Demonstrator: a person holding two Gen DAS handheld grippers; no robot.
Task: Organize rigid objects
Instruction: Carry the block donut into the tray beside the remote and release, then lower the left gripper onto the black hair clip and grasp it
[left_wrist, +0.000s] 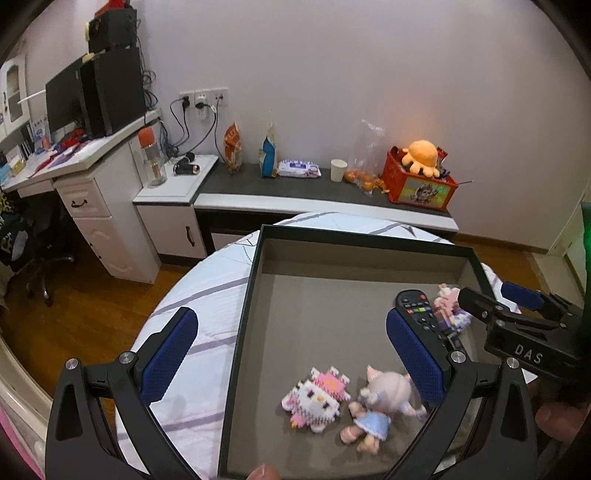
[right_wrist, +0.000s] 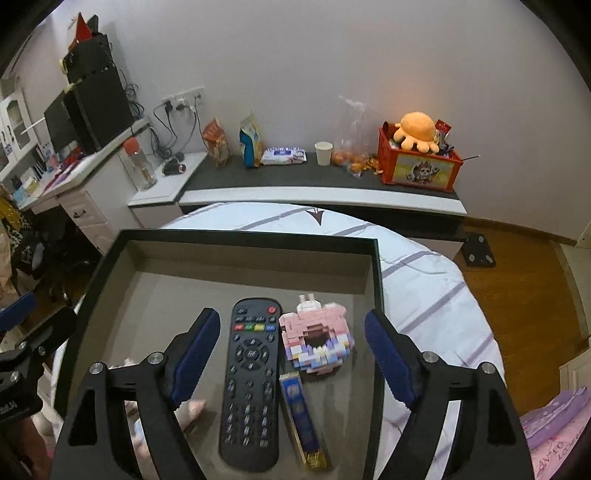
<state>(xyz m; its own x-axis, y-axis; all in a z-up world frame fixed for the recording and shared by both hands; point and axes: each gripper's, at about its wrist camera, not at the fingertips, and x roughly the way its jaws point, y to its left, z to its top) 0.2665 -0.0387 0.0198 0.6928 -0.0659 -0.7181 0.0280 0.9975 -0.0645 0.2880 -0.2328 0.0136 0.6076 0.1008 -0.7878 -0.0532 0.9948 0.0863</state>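
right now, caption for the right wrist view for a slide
Open right gripper above a remote, a block toy and a slim blue box in a tray.

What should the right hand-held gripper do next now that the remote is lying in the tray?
Probably lift the right hand-held gripper straight up and back out of the tray. Its jaws stand open, with the remote lying flat between them, touched by neither pad. The blue box and pink block figure lie close beside it, so a sideways exit could knock them.
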